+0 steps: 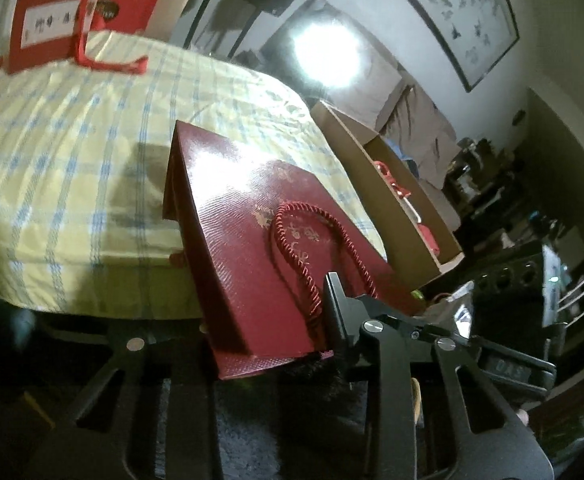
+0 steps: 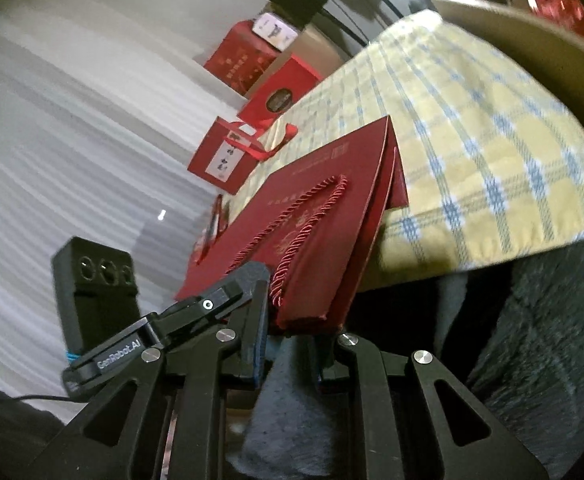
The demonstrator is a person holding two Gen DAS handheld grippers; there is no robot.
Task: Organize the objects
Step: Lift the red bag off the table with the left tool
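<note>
Left wrist view: a dark red gift bag [image 1: 252, 240], folded flat, lies tilted over the near edge of a table with a yellow checked cloth [image 1: 72, 140], its mouth end towards the camera. The twisted cord handle [image 1: 312, 240] rests on its upper face. The left gripper [image 1: 280, 344] has its jaws closed in on the bag's near edge; the right-hand finger [image 1: 338, 312] presses against the side of the bag, while the other finger is hidden behind it. Red gift boxes [image 1: 52, 28] stand at the far edge of the table. To the right, beside the table, an open cardboard carton [image 1: 392, 192] holds red items. A framed painting [image 1: 452, 12] hangs on the wall.

Right wrist view: the same bag [image 2: 312, 220] overhangs the table edge [image 2: 472, 140]. The right gripper [image 2: 292, 328] stands nearly closed, clamped on the bag's near edge, with the cord handle [image 2: 304, 232] beside its left finger [image 2: 256, 312]. The other gripper [image 2: 104, 320] crowds in from the left. Red boxes [image 2: 228, 156] stand beyond. A dark fleecy fabric [image 2: 532, 340] fills the lower right.
</note>
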